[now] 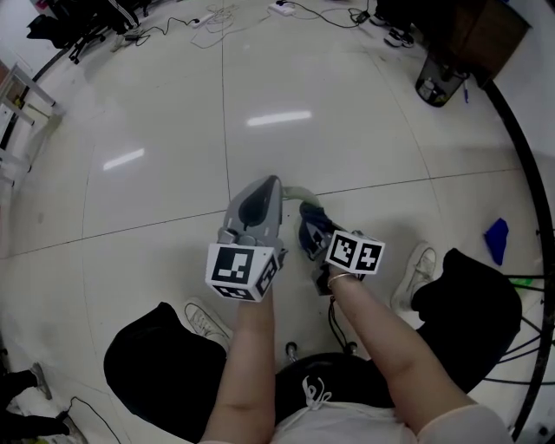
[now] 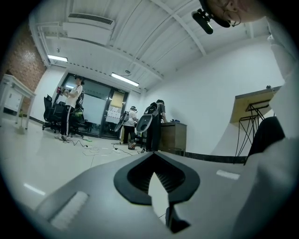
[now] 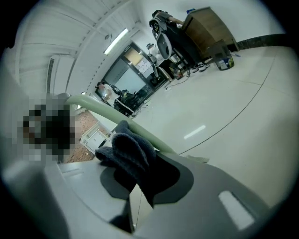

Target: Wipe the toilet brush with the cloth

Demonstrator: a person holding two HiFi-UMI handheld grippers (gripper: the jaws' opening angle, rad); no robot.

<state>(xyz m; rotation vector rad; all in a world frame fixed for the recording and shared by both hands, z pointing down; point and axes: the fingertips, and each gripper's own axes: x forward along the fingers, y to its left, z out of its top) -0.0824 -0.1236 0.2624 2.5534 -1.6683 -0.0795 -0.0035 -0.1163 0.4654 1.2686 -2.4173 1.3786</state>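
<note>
While the person sits over a glossy floor [image 1: 156,104] of pale tiles, crossed by thin grout lines and streaked with reflected ceiling lights, both grippers are held out above the knees. The right gripper [image 1: 310,225] has its jaws clamped on a bunched dark blue cloth [image 3: 131,151], which presses against the pale green curved handle of the toilet brush [image 1: 299,190]. That handle arcs between the two tools.

The left gripper [image 2: 152,156] has its jaw tips together, with only a thin slit of floor showing lower down and nothing seen between the pads. In the head view the brush handle meets its tip, though whether it is pinched there cannot be told.

White sneakers [image 1: 206,319] rest on the tiles below. A small blue object [image 1: 496,238] lies on the floor to the right. Along the far edge, cables [image 1: 217,16] trail across the floor, and a black bin [image 1: 438,85] stands beside a wooden cabinet [image 1: 486,30]. The left gripper view shows white walls, a brick wall [image 2: 21,65] at the left, strip lights [image 2: 125,79] on the ceiling, and people [image 2: 72,109] standing near glass doors.
</note>
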